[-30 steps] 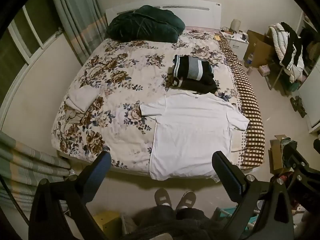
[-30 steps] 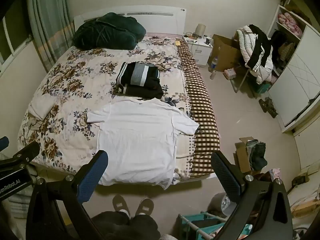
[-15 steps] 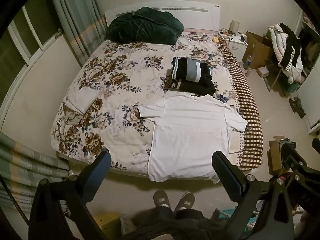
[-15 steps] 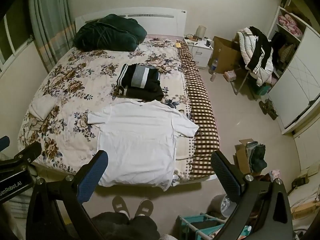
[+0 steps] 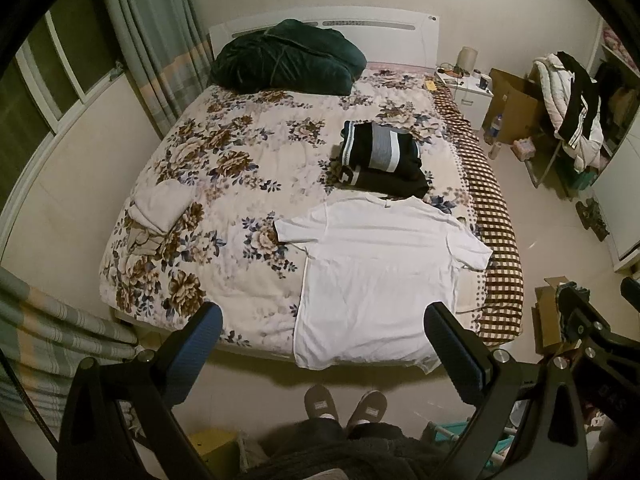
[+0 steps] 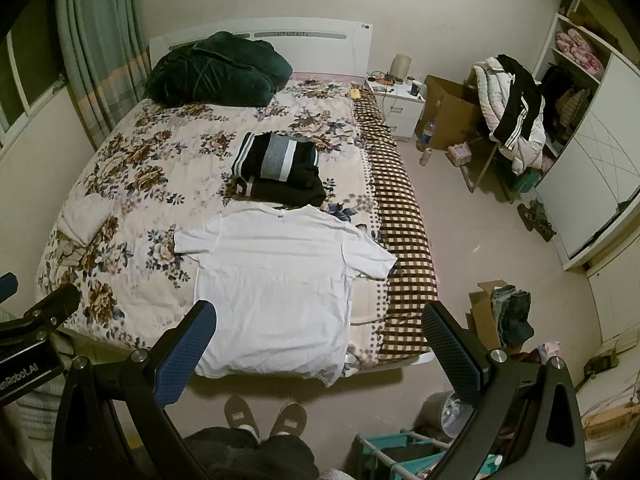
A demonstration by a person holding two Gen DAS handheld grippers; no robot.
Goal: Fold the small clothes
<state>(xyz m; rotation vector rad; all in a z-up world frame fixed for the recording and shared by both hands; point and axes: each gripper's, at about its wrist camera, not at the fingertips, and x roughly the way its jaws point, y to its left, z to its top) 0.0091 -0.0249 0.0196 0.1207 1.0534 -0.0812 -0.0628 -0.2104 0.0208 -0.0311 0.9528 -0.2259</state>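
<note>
Lettering "enRobot.AI" marks left gripper (image 6: 24,332) body.

Both wrist cameras look down from high at the foot of the bed (image 5: 248,168), sharing the white T-shirt (image 6: 276,288).

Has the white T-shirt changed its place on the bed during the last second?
No. The white T-shirt still lies flat with its collar just below the folded dark clothes, its hem over the bed's foot edge.
</note>
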